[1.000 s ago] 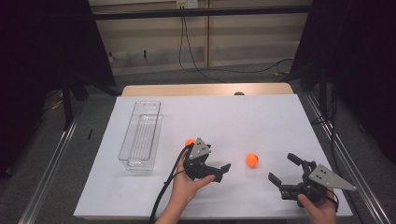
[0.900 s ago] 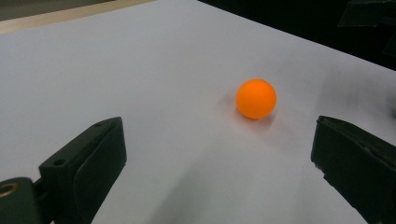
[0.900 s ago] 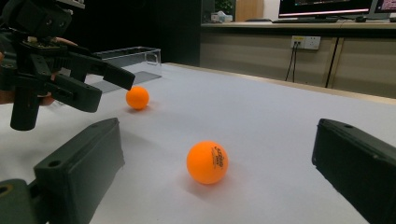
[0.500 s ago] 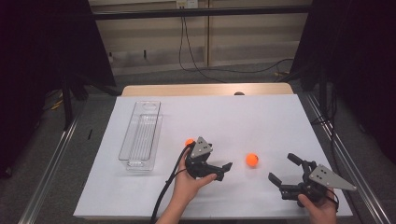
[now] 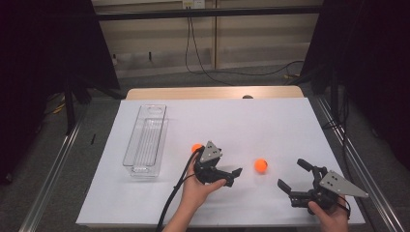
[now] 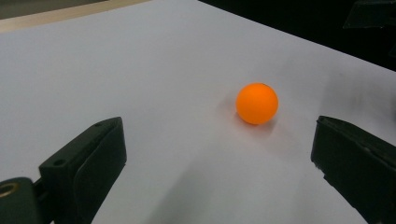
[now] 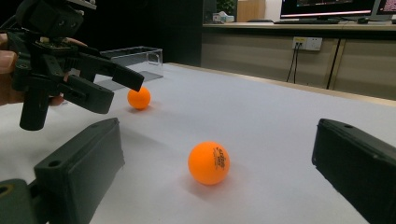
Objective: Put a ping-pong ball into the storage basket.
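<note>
Two orange balls sit on the white table sheet (image 5: 270, 121). The near ball (image 5: 261, 166) lies bare on the sheet between the two grippers, touching neither. In the left gripper view this ball (image 6: 257, 103) sits ahead of the black jaws, off toward the right jaw, with clear sheet all round it. In the right gripper view the same ball (image 7: 208, 163) shows small dark print on its side and rests between and ahead of the jaws.

The far ball (image 5: 196, 148) lies just behind the left gripper (image 5: 227, 175), partly hidden by its grey plate in the high view; in the right gripper view this ball (image 7: 139, 98) rests on the sheet past the left gripper (image 7: 106, 86).

Left gripper: held by the left hand (image 5: 200, 186), jaws spread wide, nothing between them, pointing toward the near ball. Right gripper (image 5: 297, 176): held by the right hand (image 5: 331, 215) near the sheet's front right corner, jaws also wide apart and empty, aimed toward the near ball.

A clear plastic tray (image 5: 145, 140) lies long-ways on the left part of the sheet, well apart from both balls. Wooden table edge (image 5: 212, 93) shows beyond the sheet. Cables (image 5: 203, 58) run on the floor behind.
</note>
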The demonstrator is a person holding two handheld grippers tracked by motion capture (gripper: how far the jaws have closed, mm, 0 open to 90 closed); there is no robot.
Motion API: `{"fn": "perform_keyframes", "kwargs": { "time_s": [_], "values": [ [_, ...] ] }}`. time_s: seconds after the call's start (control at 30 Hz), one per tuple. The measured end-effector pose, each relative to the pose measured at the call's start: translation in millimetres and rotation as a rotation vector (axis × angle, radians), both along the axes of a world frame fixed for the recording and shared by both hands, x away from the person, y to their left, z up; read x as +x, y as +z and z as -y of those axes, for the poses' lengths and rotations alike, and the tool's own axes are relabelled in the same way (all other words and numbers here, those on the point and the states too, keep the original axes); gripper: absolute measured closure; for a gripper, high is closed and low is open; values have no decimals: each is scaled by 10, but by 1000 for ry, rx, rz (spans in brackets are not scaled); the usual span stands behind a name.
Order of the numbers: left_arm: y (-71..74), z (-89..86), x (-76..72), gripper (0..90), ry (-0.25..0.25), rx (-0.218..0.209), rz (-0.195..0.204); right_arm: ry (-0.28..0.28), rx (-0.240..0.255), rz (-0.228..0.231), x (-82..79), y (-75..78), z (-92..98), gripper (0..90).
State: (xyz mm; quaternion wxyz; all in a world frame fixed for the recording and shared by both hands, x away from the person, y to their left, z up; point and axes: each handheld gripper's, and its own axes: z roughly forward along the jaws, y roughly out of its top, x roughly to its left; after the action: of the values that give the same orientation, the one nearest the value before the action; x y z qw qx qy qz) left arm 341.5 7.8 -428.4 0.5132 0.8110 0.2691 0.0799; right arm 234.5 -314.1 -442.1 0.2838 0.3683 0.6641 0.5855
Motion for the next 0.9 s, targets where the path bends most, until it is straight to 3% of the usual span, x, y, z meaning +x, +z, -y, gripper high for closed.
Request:
{"fn": "perform_keyframes", "kwargs": {
  "time_s": [0.9],
  "values": [
    [2, 100, 19, 34, -15, 19, -5, -2, 5, -1, 0, 2, 5, 16]
  ]
}}
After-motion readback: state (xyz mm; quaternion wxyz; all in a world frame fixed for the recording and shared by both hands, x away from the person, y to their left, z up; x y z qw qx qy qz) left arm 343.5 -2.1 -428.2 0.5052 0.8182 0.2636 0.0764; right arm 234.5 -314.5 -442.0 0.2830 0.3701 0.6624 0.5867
